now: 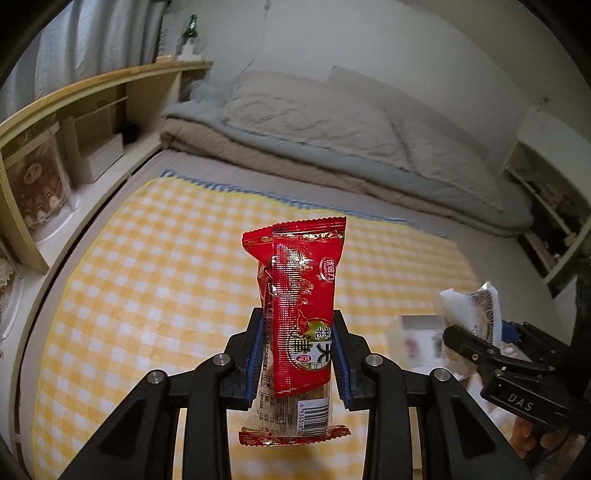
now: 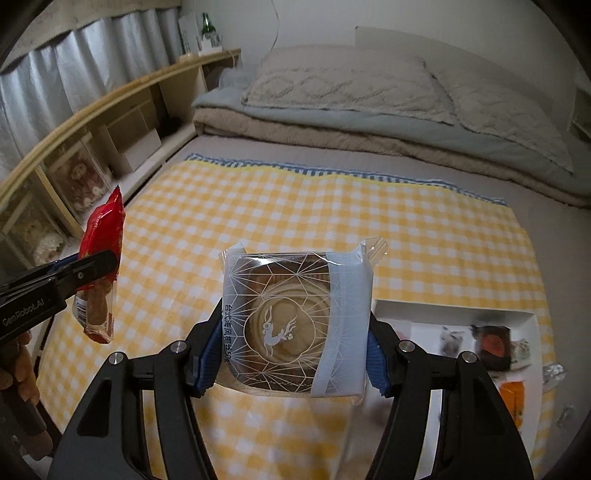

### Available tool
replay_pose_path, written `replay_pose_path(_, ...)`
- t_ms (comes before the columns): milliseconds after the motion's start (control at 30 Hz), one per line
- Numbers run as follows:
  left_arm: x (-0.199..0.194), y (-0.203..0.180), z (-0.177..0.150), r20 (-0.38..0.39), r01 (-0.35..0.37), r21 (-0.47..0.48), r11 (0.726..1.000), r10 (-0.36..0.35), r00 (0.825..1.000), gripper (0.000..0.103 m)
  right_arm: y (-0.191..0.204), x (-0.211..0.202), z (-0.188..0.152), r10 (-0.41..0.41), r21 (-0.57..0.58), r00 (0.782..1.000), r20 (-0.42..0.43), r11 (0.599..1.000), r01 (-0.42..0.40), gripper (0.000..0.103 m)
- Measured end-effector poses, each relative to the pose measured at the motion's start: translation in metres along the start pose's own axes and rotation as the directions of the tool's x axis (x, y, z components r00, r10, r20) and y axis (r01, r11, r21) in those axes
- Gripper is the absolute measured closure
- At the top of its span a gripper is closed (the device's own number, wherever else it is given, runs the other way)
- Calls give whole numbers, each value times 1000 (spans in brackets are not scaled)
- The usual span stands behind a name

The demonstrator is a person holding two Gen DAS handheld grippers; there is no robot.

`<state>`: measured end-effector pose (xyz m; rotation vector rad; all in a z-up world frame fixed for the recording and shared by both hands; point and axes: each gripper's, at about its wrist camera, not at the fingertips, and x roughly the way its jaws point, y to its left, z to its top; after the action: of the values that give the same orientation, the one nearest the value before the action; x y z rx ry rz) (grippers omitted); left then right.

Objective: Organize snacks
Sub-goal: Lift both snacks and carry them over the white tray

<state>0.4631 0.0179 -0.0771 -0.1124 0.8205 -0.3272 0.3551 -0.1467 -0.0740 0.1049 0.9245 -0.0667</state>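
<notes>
Both claws loaded, both snacks in mid-air!
Left claw clamps the red bar mid-frame; right claw pinches the pastry by its slick wrapper. Slips would miss the tray, lower right.

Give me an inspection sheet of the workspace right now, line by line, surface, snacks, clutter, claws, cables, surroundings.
Surface: yellow checked cloth spread on a bed.
Job's things: red snack packet held upright in the left claw; clear-wrapped pastry with a rabbit print held in the right claw; white tray at right on the cloth, holding a dark wrapped snack.
Clutter: orange packet and a silvery wrapper near the tray.
Claws: both shut on their snacks, lifted above the cloth.
Cables: thin cord on the wall.
Surroundings: folded quilt, wooden shelf, green bottle, curtain.
</notes>
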Motion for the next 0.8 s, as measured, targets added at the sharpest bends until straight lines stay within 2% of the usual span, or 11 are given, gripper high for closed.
replay_pose_path(133, -45, -13, -22, 20, 37, 25, 999, -38, 999, 70, -18, -26, -9, -9, 16, 1000, 14, 1000, 9, 38)
replay_pose_path(367, -67, -51, -41, 34, 105, 75, 992, -108, 994, 70, -53, -64, -31, -38, 41, 999, 27, 998, 37, 38)
replay_pose_path(600, -67, -86, -60, 1, 183, 117, 976, -185, 983, 70, -97, -85, -61, -91, 77, 996, 0, 993, 90, 38)
replay_pose_path(800, -44, -115, -84, -85, 267, 113, 957, -258, 962, 70, -138, -92, -87, -140, 124, 989, -38, 982, 143, 38)
